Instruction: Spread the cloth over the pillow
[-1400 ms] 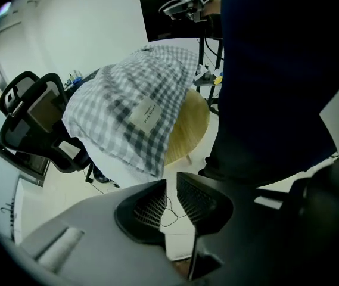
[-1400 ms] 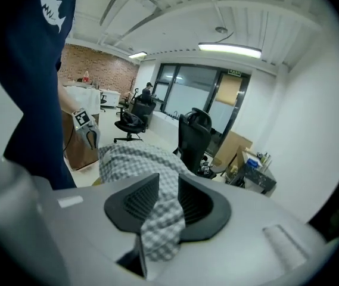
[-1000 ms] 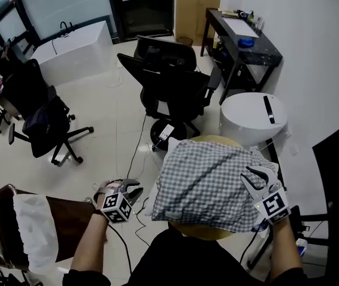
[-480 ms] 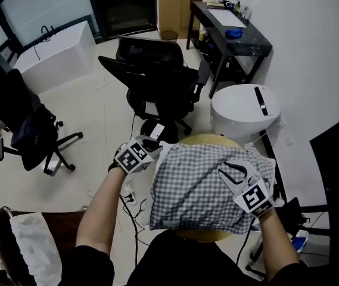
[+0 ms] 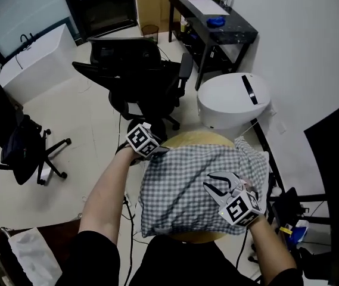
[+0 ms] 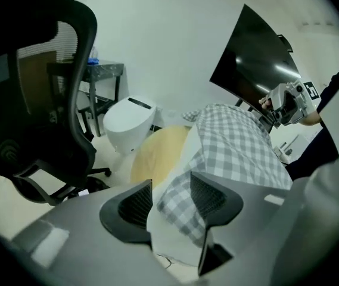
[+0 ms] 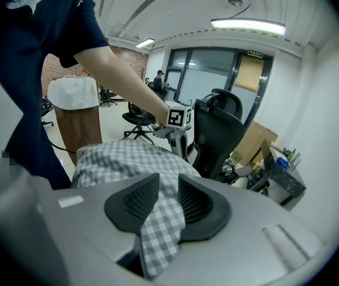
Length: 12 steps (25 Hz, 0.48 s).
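Observation:
A grey-and-white checked cloth covers a pillow on a round yellow stool. Only the pillow's white corner shows. My left gripper is at the cloth's far left corner. Its jaws have just been opening, and the corner of cloth and pillow sits loosely between them. My right gripper rests over the cloth's right half, shut on a raised fold of it. That fold hangs down between its pads.
A black office chair stands just beyond the stool, with a white round unit and a black desk to its right. More chairs are at the left. A dark panel borders the right.
My left gripper has swung up from low beside the stool to the pillow's far left corner, and its jaws have opened. The right gripper has sunk a little, cloth still in it.

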Each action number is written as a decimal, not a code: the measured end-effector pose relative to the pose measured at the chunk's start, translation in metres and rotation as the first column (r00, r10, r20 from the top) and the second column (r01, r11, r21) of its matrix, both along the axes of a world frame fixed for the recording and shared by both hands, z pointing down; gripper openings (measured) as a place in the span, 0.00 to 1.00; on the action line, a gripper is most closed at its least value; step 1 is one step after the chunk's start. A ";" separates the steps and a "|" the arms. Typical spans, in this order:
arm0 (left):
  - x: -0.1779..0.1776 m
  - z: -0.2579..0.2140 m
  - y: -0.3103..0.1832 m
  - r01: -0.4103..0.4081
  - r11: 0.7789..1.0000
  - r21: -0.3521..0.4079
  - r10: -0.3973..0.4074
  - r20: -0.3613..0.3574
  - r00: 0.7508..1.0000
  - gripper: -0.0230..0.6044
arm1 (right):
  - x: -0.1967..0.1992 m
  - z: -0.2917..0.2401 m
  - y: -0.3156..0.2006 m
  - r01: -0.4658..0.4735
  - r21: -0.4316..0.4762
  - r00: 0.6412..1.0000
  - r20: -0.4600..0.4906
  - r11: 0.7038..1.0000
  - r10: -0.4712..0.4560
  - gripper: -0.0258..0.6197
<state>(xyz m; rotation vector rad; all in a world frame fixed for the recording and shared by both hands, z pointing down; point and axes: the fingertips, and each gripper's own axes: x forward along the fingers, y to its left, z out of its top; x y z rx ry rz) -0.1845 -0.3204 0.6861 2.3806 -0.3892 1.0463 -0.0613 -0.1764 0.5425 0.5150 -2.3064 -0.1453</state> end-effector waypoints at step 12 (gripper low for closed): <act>0.011 -0.029 0.008 -0.077 0.988 0.131 0.081 -0.023 0.996 0.04 | 0.011 0.004 -0.006 -0.021 -0.003 1.000 0.007 1.000 0.021 0.21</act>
